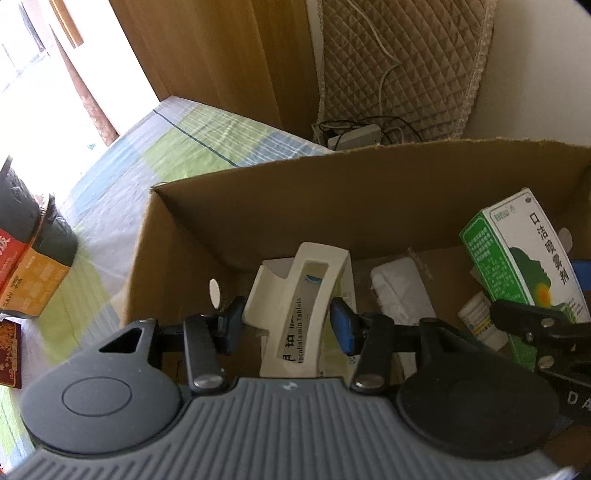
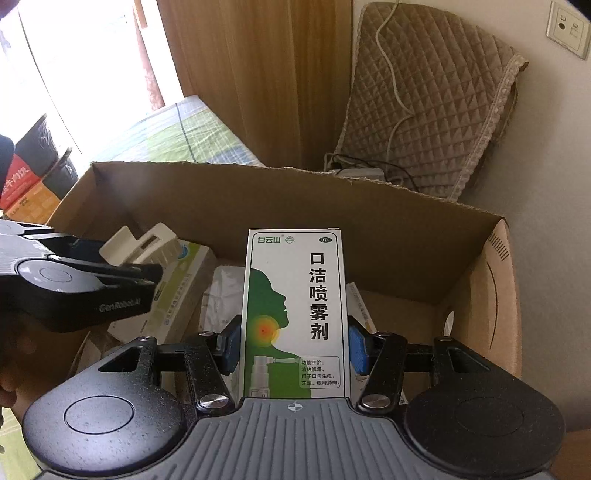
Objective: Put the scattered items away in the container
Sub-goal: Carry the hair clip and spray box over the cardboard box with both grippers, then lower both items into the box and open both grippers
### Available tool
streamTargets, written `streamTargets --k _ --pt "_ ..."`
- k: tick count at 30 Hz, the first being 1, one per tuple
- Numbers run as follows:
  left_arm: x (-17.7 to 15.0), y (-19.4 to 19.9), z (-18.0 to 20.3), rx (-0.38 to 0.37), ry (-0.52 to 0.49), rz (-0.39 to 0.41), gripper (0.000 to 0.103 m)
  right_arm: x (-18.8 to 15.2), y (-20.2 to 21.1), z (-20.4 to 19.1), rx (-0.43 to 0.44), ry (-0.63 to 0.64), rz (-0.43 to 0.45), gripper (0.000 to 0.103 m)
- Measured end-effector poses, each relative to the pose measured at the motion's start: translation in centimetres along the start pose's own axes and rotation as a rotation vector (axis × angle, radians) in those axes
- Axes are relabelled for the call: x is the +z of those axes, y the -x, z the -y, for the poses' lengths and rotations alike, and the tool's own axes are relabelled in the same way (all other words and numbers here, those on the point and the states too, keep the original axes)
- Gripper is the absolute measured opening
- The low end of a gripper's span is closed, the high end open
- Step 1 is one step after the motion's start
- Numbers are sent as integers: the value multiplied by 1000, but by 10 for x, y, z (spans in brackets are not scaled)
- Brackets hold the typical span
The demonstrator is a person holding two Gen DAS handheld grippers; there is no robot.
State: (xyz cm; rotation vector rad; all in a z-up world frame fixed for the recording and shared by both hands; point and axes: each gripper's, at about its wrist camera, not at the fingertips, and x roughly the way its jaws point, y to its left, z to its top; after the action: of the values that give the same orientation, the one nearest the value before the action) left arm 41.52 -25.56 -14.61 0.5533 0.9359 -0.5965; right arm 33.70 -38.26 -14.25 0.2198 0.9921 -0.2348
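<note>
My left gripper [image 1: 286,321] is shut on a cream hair claw clip [image 1: 295,291], held over the open cardboard box [image 1: 280,192]. My right gripper [image 2: 293,349] is shut on a green and white spray box [image 2: 295,314], upright above the same cardboard box [image 2: 295,192]. In the left wrist view that spray box [image 1: 524,258] appears at the right, with the right gripper [image 1: 535,325] under it. The right wrist view shows the clip [image 2: 144,243] and the left gripper [image 2: 74,284] at the left. Inside lie a tablets box [image 1: 314,314], a white packet [image 1: 399,291] and a small white bottle [image 1: 480,321].
The box rests on a green, blue and white checked cloth [image 1: 177,147]. Red and orange cartons [image 1: 26,273] and dark canisters [image 1: 55,236] stand at the left. Behind are a wooden panel [image 2: 258,74], a quilted pad [image 2: 436,96], a power strip with cables [image 1: 354,134] and a wall socket [image 2: 569,29].
</note>
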Motion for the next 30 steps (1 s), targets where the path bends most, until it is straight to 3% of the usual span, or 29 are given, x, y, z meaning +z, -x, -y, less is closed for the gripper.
streamTargets --k 3,7,20,22,23,30 --pt "0 -2 3 -2 -20 3 45 0 -2 1 -3 -3 -3 58" --pt "0 -3 9 15 -59 13 62 0 -4 2 -6 -10 -5 58" --pt "-1 -2 13 28 -95 30 72 0 -3 6 -31 -31 12 58" --pt "-2 -3 12 37 -97 29 75 1 -1 5 -36 -24 21 89" --pt "-2 -2 12 38 -96 28 75 1 -1 4 -39 -20 26 95" --pt "-2 -1 8 45 -86 27 79 1 4 1 -57 7 59 95"
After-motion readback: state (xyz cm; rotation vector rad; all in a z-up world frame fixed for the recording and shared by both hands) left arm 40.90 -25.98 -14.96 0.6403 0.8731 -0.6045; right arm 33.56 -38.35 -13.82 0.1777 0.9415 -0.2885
